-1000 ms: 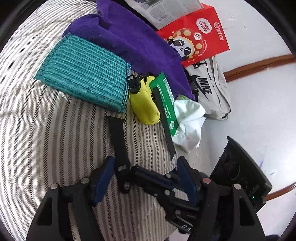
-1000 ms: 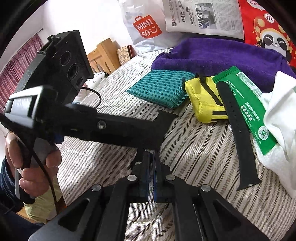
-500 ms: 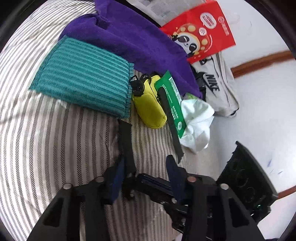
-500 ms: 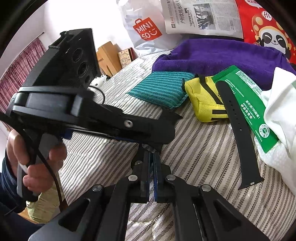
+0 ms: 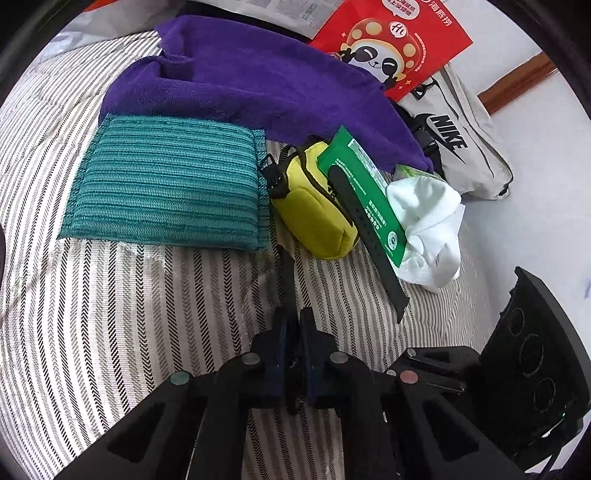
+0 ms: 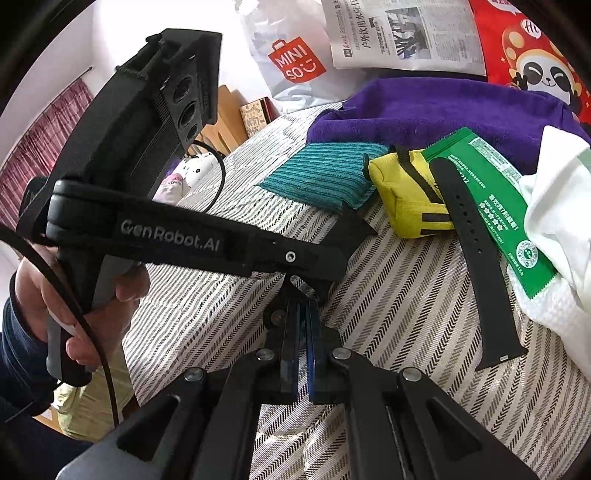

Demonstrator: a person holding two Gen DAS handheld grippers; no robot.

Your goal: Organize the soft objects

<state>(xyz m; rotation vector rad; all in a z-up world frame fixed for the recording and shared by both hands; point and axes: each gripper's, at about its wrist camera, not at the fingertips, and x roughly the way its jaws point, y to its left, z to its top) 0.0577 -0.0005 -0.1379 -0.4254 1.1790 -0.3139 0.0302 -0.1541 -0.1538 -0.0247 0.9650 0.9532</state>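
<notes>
The short black strap piece (image 5: 287, 273) lies on the striped bedcover (image 5: 110, 332), just near of the teal cloth (image 5: 166, 184) and yellow pouch (image 5: 314, 214). The left gripper (image 5: 291, 325) is closing its jaws on the strap's near end; the right gripper (image 6: 300, 317) pinches that end too. It looks light, rubbery and limp, so a grip across its flat width near the end should suit.

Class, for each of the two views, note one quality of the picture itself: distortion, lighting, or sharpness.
Left wrist view: fisheye bends the striped bedcover outward, corners black. Right wrist view: bright even daylight, newspaper print sharp, purple towel dark and flat.
</notes>
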